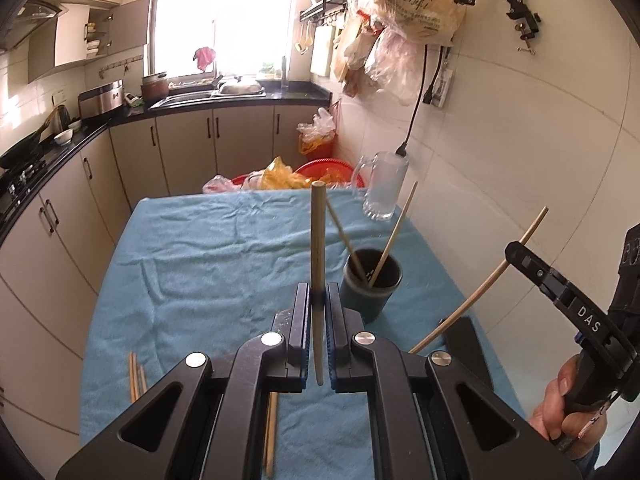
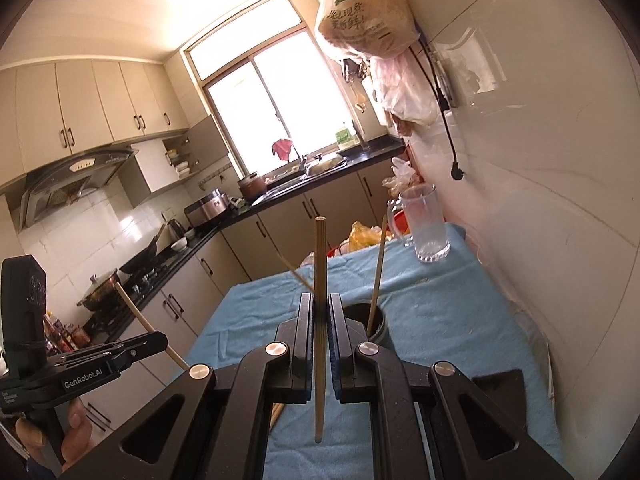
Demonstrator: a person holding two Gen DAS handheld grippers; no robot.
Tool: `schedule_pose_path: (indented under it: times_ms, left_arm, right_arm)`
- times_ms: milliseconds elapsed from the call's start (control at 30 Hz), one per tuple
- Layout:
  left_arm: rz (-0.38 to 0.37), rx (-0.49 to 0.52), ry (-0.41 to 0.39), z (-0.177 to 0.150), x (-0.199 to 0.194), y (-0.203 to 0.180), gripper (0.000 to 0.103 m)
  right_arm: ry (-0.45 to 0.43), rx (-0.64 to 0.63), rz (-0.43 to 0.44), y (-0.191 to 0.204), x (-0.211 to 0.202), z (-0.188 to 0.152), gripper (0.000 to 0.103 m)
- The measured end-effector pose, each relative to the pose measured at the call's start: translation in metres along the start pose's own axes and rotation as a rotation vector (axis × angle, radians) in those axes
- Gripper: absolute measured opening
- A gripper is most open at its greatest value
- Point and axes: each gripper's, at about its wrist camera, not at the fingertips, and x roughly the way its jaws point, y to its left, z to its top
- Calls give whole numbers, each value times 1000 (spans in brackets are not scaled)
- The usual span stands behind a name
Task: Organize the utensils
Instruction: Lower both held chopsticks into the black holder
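Kitchen table w/ blue towel (image 1: 192,264), dark cup (image 1: 372,284) as the landmark. Far left of the cup, at the towel's near-left edge, loose chopsticks (image 1: 134,376) lie flat, partly hidden behind the gripper body; one more (image 1: 272,432) shows under the frame.

Just left of the cup: left gripper (image 1: 319,300), jaws narrowed tight onto a single chopstick (image 1: 318,240), which stands close to upright, top end above the towel's far edge, lower tip hanging between the arms.

In the cup itself: two chopsticks (image 1: 390,236), leaning apart in a V, tips down inside.

Behind the cup, towards the wall: a clear glass mug (image 1: 384,188), upright on the towel's far-right corner.

Right of the cup: right gripper (image 2: 320,316), also clamped on one chopstick (image 2: 320,264), held near vertical in its own view; from the left wrist cam the same stick slants up-right, clear of the towel. A hand (image 1: 560,408) grips that tool's handle at lower right.

Both held sticks are off the table, neither is in the cup.
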Motion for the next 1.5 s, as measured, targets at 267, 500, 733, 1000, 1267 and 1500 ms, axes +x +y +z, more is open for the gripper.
schedule_pose_path:
  times_ms: [267,500,733,1000,1267,1500]
  left_arm:
    - [-42,2,-42,42,5,-17,6]
    - [-67,-9,-68,77,22,-29,6]
    - [-88,-54,-63,93,58,-31,6]
    - [-99,-73,-8,78,106,-27,6]
    - [-87,-103,57,62,141,-14,6]
    - [-88,-120,70,55,152,-7,8]
  right_arm:
    - [-61,9,-35,-6,1,39,8]
    - [-109,15,-53,-9,8,68,8]
    - [-109,12,-87,-18,34,80,8]
    - [-25,45,-121,-41,79,65,8]
    - [97,81,-132,-60,126,42,8]
    - [159,88,-135,-67,147,31,8]
